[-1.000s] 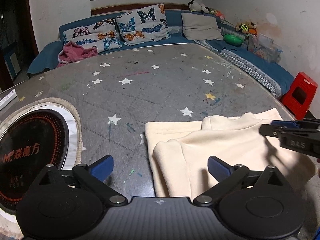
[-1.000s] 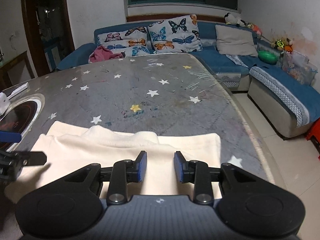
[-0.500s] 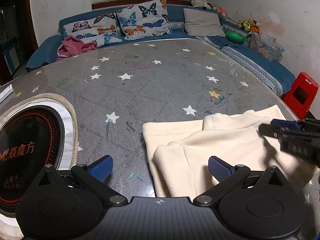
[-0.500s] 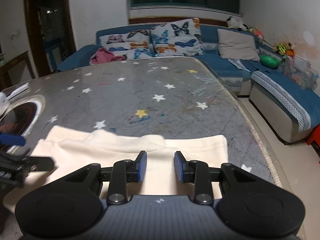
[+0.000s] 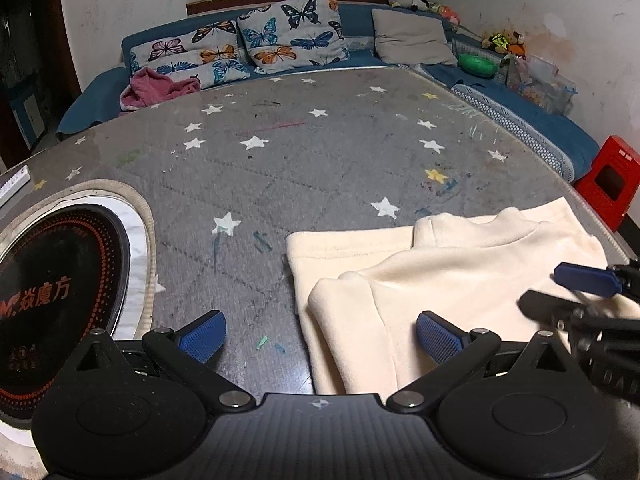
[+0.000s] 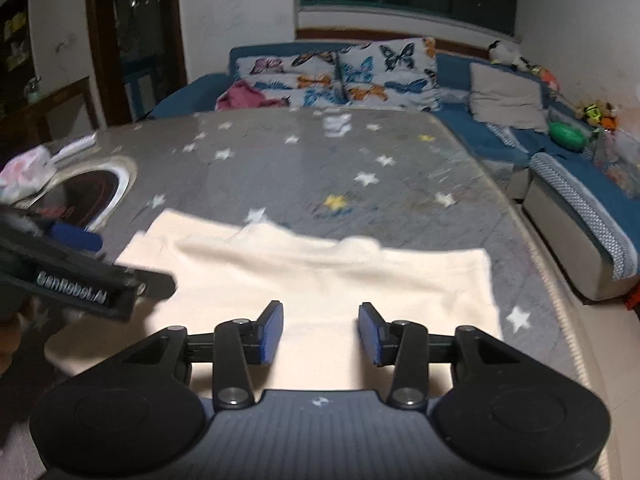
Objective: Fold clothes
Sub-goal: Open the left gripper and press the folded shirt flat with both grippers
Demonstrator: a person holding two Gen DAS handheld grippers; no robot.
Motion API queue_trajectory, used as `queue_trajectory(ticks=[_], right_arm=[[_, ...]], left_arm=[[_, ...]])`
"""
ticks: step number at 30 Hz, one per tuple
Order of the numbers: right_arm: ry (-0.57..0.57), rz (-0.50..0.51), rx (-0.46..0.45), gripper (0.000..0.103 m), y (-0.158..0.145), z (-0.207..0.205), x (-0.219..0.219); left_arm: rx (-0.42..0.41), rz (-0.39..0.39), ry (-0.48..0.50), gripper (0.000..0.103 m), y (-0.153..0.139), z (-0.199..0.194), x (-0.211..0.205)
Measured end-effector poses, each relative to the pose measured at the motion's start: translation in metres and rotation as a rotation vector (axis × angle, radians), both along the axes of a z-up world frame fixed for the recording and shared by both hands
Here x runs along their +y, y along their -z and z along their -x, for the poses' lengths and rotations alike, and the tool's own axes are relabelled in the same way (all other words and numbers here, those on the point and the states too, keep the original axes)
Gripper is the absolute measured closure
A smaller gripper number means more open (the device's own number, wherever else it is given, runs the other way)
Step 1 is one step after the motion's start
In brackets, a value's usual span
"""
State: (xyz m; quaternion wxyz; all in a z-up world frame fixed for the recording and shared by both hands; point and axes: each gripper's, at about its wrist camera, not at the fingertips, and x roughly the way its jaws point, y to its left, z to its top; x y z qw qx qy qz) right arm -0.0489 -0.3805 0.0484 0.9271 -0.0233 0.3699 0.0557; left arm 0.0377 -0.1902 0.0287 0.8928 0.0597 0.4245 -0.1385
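Observation:
A cream fleece garment (image 5: 448, 280) lies partly folded on the grey star-patterned table cover (image 5: 304, 168), near the table's front right. My left gripper (image 5: 318, 338) is wide open and empty, straddling the garment's left edge just above it. My right gripper (image 6: 320, 334) is open and empty, hovering over the garment's near edge (image 6: 320, 280). The right gripper also shows at the right of the left wrist view (image 5: 580, 300). The left gripper shows at the left of the right wrist view (image 6: 80, 276).
A round black induction hob (image 5: 44, 296) is set in the table at the left. A blue corner sofa (image 5: 360, 20) with butterfly cushions and a pink cloth (image 5: 156, 86) lies beyond. A red stool (image 5: 612, 180) stands at the right.
My right gripper has opened from nearly shut and pulled back and up. My left gripper stayed wide open and shifted slightly. The garment has not moved.

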Motion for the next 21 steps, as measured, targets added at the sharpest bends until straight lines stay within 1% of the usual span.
queue_trajectory(ticks=[2,4,8,11,14,18,21], right_arm=[[-0.001,0.004,-0.005,0.060,-0.001,0.005,0.001],[0.004,-0.013,-0.008,0.058,-0.005,0.010,-0.001],[0.019,-0.018,-0.020,0.057,-0.013,0.028,-0.005],[0.041,-0.023,-0.022,0.056,-0.014,0.045,-0.012],[0.068,0.012,-0.033,0.055,-0.012,0.060,-0.014],[0.080,0.001,-0.020,0.053,-0.007,0.069,-0.021],[0.080,0.009,-0.030,0.053,-0.011,0.073,-0.020]], left_arm=[[0.002,0.002,-0.003,0.000,0.001,0.000,0.000],[0.002,0.005,-0.007,0.000,0.001,0.000,0.002],[0.002,0.011,-0.014,0.000,-0.001,0.001,0.005],[-0.002,0.041,-0.013,0.000,-0.005,0.005,0.009],[-0.020,0.050,-0.013,0.000,-0.011,0.015,0.013],[-0.045,0.055,0.003,0.000,-0.019,0.032,0.015],[-0.054,0.069,0.017,0.000,-0.022,0.045,0.018]])
